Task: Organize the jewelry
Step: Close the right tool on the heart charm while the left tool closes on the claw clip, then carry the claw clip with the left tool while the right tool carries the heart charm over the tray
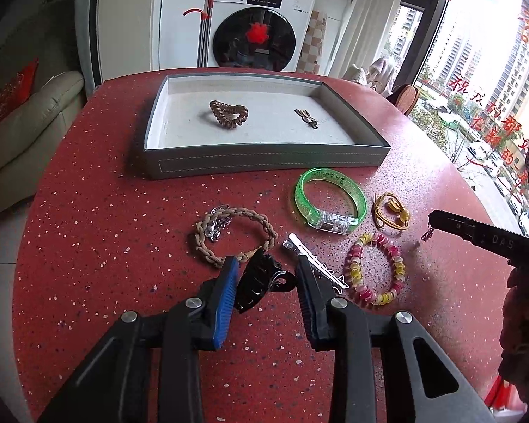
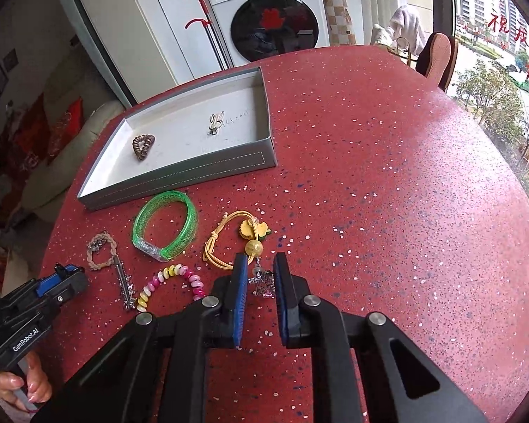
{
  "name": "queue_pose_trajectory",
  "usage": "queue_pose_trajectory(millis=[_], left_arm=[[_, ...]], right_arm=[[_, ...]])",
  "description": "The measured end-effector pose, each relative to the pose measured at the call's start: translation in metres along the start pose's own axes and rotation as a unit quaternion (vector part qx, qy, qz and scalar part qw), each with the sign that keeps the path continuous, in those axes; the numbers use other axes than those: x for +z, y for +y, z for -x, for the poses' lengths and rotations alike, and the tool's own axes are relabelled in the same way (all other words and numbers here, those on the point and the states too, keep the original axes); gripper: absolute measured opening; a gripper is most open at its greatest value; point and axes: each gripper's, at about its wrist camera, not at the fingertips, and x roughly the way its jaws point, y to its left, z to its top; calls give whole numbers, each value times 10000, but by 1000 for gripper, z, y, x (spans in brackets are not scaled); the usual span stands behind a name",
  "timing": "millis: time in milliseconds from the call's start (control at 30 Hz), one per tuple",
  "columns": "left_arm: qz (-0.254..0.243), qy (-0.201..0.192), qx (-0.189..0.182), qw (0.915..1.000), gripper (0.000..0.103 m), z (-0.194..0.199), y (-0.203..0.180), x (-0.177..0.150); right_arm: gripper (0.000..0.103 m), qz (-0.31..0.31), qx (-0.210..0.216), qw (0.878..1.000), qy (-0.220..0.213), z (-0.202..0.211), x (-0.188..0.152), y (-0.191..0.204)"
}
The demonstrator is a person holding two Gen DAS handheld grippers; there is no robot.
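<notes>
Left wrist view is showing the left tool (image 1: 266, 275) with its fingers sitting apart around a black claw clip (image 1: 259, 282) on the red table (image 1: 105, 211); whether the pads are touching it I cannot tell. Ahead, a grey tray (image 1: 264, 160) is holding a brown coil tie (image 1: 228, 114) and a small clip (image 1: 306, 117). Between tray and tool are lying a green bangle (image 1: 329, 201), a braided bracelet (image 1: 236, 236) and a bead bracelet (image 1: 375, 269). Right wrist view is showing the right tool (image 2: 260, 271), fingers apart, with a silver charm (image 2: 262, 282) lying between them, near a yellow cord (image 2: 236, 239).
</notes>
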Motion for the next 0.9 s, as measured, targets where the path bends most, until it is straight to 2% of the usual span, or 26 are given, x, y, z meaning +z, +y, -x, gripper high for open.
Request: queue_pose_trajectory(millis=[167, 333, 533, 900], left_arm=[[30, -75, -14, 10000, 51, 7, 2, 8], [40, -147, -19, 9999, 51, 11, 3, 15], [0, -220, -5, 9998, 51, 12, 3, 29], [-102, -455, 90, 9989, 52, 7, 15, 103]], right_arm=[[16, -36, 161, 9998, -71, 4, 8, 4], [16, -362, 537, 9979, -73, 6, 20, -2], [16, -289, 631, 9975, -119, 11, 39, 2], [16, -54, 958, 9953, -147, -3, 108, 29]])
